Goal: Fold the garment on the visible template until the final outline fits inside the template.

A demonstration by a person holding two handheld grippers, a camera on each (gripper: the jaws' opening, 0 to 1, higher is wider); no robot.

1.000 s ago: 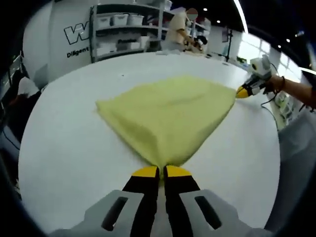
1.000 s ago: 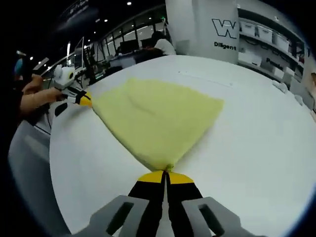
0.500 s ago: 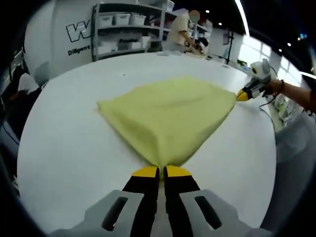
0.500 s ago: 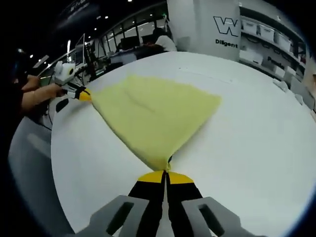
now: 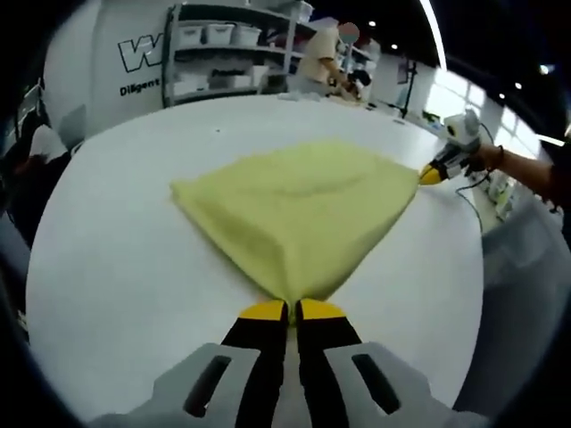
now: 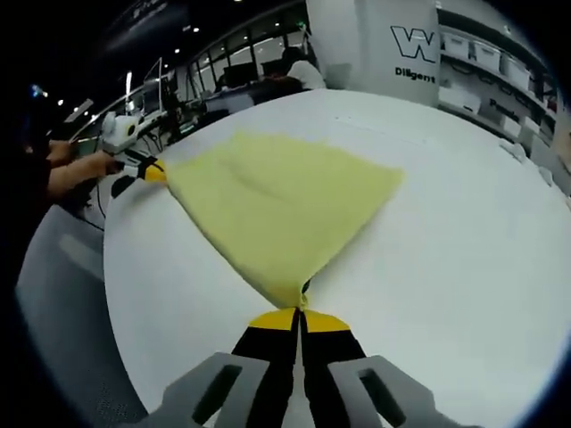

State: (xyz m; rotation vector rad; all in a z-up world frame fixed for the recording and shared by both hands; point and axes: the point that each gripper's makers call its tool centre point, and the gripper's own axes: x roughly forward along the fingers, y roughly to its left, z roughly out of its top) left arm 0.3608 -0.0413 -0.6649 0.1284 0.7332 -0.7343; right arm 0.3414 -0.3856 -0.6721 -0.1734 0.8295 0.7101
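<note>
A pale yellow garment (image 5: 303, 201) lies spread on the white table (image 5: 125, 250), stretched flat between two corners. My left gripper (image 5: 293, 308) is shut on the near corner in the left gripper view. My right gripper (image 5: 431, 175), held by a hand, pinches the far right corner there. In the right gripper view the garment (image 6: 277, 205) fans out from my right gripper (image 6: 300, 314), which is shut on its corner. The left gripper (image 6: 153, 170) holds the far left corner there. No template outline is visible on the table.
Shelving with white bins (image 5: 223, 53) stands behind the table, and a person (image 5: 326, 53) works at the back. A white pillar with a logo (image 6: 401, 53) rises beyond the table's far edge. Bare tabletop (image 6: 482, 250) surrounds the garment.
Both cameras have shifted slightly; the garment looks a bit tauter between the two held corners. Both grips are unchanged.
</note>
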